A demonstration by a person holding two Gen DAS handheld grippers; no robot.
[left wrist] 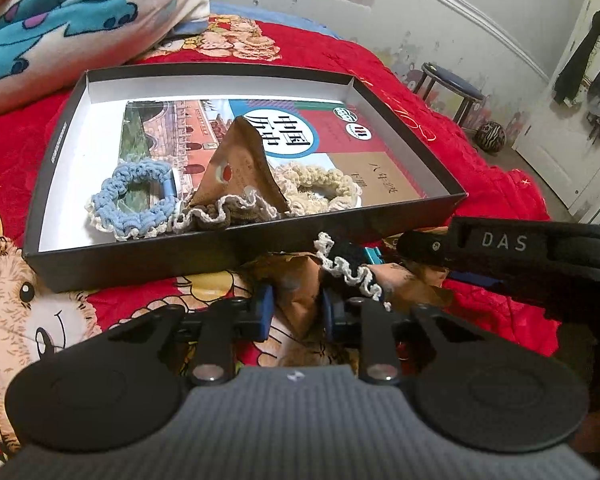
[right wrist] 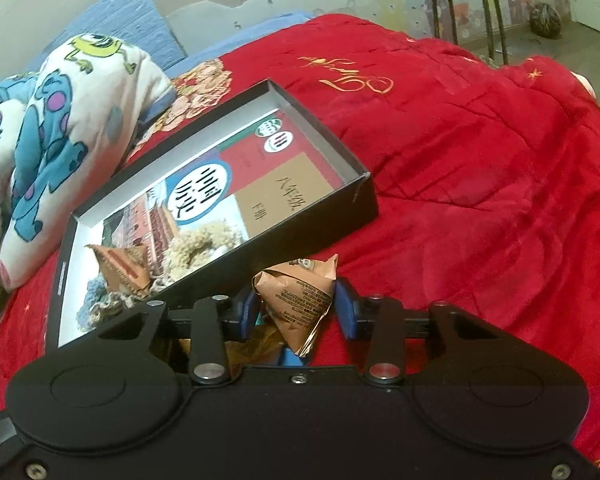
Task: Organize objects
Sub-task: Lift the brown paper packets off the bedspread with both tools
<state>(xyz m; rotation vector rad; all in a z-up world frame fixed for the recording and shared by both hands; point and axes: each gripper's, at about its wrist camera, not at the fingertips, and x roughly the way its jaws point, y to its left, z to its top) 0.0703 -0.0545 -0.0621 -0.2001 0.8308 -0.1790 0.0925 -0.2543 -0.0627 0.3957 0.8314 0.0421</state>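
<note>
A black shallow box (left wrist: 136, 258) lies on the red bedspread. It holds a book (left wrist: 316, 136), a blue scrunchie (left wrist: 134, 204), a brown packet (left wrist: 240, 168), a brown scrunchie (left wrist: 220, 216) and a cream scrunchie (left wrist: 320, 184). My left gripper (left wrist: 298, 306) sits just before the box's near wall, jaws closed around a brown packet (left wrist: 300, 296). A black scrunchie with white trim (left wrist: 352, 268) lies beside it. My right gripper (right wrist: 296, 312) holds a brown triangular packet (right wrist: 300, 296) between its blue pads, next to the box (right wrist: 300, 236).
A cartoon-print pillow (left wrist: 80, 12) lies behind the box, also in the right wrist view (right wrist: 60, 128). A blue-topped stool (right wrist: 466, 4) and a striped ball (right wrist: 544, 20) stand on the floor beyond the bed. The right gripper's body (left wrist: 540, 252) reaches in at right.
</note>
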